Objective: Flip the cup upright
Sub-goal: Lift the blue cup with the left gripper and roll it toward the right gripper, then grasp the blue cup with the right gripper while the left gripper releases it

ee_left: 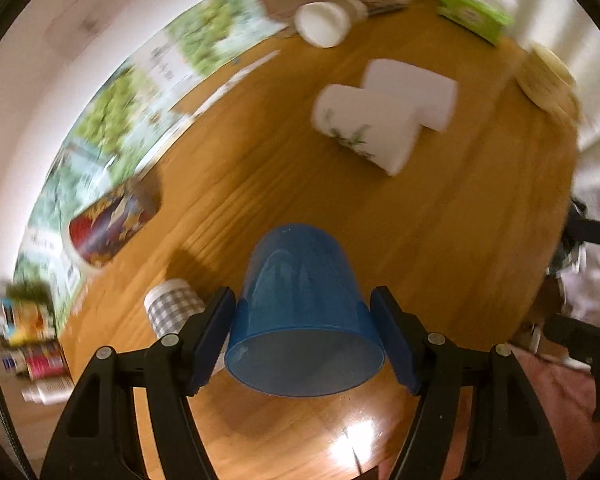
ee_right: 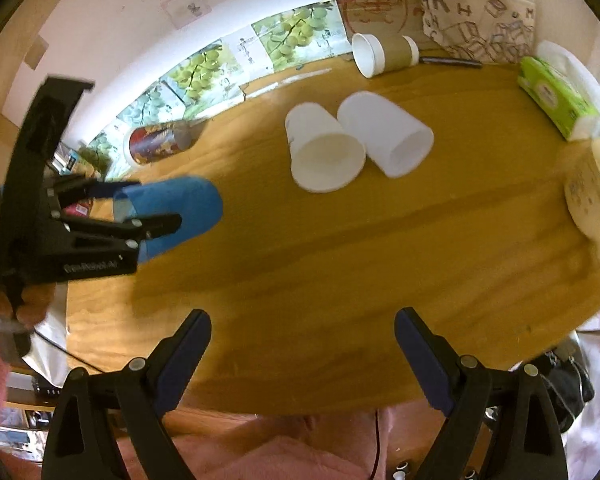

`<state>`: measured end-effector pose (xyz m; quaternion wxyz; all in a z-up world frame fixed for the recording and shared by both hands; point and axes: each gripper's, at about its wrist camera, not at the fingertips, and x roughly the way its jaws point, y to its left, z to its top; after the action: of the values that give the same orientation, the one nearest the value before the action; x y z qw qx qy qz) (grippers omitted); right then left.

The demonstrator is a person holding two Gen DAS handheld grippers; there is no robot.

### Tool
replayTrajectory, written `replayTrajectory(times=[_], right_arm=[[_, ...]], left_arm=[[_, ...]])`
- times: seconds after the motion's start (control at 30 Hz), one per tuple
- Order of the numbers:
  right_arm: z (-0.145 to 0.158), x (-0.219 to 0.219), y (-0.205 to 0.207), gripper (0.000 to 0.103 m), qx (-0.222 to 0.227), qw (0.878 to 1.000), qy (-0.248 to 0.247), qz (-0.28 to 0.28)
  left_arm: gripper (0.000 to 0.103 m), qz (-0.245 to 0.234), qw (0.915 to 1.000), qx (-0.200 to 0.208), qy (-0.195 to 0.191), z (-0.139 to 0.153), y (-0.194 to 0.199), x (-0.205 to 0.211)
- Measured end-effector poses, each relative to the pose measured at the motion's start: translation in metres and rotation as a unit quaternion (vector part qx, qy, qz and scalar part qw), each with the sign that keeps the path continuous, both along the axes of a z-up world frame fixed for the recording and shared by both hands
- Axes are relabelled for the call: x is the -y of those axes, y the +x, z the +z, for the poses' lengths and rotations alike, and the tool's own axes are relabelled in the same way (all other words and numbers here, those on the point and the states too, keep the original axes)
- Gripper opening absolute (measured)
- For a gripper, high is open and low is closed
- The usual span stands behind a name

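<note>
My left gripper [ee_left: 302, 328] is shut on a blue plastic cup [ee_left: 296, 280], held above the wooden table [ee_left: 460, 240] with its open mouth toward the camera and its base pointing away. In the right wrist view the same blue cup [ee_right: 188, 208] lies on its side in the left gripper [ee_right: 140, 212], off the table at the left. My right gripper [ee_right: 302, 356] is open and empty over the table's near edge.
Two white cups [ee_right: 324, 148] [ee_right: 388, 136] lie on their sides mid-table. A brown paper cup [ee_right: 384, 54], a printed can [ee_right: 156, 144], a green tissue box [ee_right: 556, 96] and a beige mug [ee_right: 596, 196] lie around them. A checkered cup [ee_left: 172, 308] is left of my left gripper.
</note>
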<state>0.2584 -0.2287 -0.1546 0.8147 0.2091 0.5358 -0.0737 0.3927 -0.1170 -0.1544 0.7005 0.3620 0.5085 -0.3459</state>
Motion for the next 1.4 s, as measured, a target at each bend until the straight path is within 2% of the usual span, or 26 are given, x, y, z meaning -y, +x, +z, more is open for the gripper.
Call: replayTrajectory(times=[0.1, 0.23, 0.33, 0.4, 0.47, 0.57, 0.77, 0.93, 1.1, 1.4], right_arm=[[-0.002, -0.01, -0.019, 0.093, 0.004, 1.0, -0.006, -0.012], [0.0, -0.024, -0.041, 0.093, 0.015, 0.999, -0.028, -0.027], [0.001, -0.034, -0.053, 0.093, 0.02, 0.998, -0.045, -0.031], [0.003, -0.042, -0.061, 0.093, 0.024, 0.997, -0.062, -0.035], [0.005, -0.05, -0.067, 0.093, 0.027, 0.996, -0.074, -0.037], [0.005, -0.059, -0.075, 0.093, 0.031, 0.995, -0.082, -0.04], [0.003, -0.084, -0.087, 0.093, 0.023, 0.994, -0.1, -0.035], [-0.002, -0.097, -0.089, 0.093, 0.012, 0.994, -0.099, -0.032], [-0.01, -0.105, -0.088, 0.093, -0.001, 0.995, -0.095, -0.03], [-0.012, -0.114, -0.07, 0.093, 0.011, 0.993, -0.111, 0.025]], left_arm=[[0.073, -0.058, 0.9983, 0.007, 0.0, 0.004, -0.015, 0.001], [0.073, -0.142, 0.9897, 0.013, -0.008, 0.007, -0.036, 0.004], [0.073, -0.205, 0.9785, -0.003, -0.023, 0.01, -0.052, 0.005], [0.073, -0.246, 0.9682, -0.029, -0.038, 0.011, -0.061, 0.006], [0.073, -0.277, 0.9578, -0.057, -0.051, 0.012, -0.067, 0.006], [0.073, -0.309, 0.9457, -0.079, -0.064, 0.011, -0.073, 0.009], [0.073, -0.317, 0.9339, -0.147, -0.075, -0.005, -0.072, 0.013], [0.073, -0.289, 0.9221, -0.242, -0.087, -0.021, -0.067, 0.016], [0.073, -0.262, 0.9119, -0.304, -0.083, -0.041, -0.057, 0.018], [0.073, -0.234, 0.8773, -0.409, -0.088, -0.06, -0.027, 0.022]])
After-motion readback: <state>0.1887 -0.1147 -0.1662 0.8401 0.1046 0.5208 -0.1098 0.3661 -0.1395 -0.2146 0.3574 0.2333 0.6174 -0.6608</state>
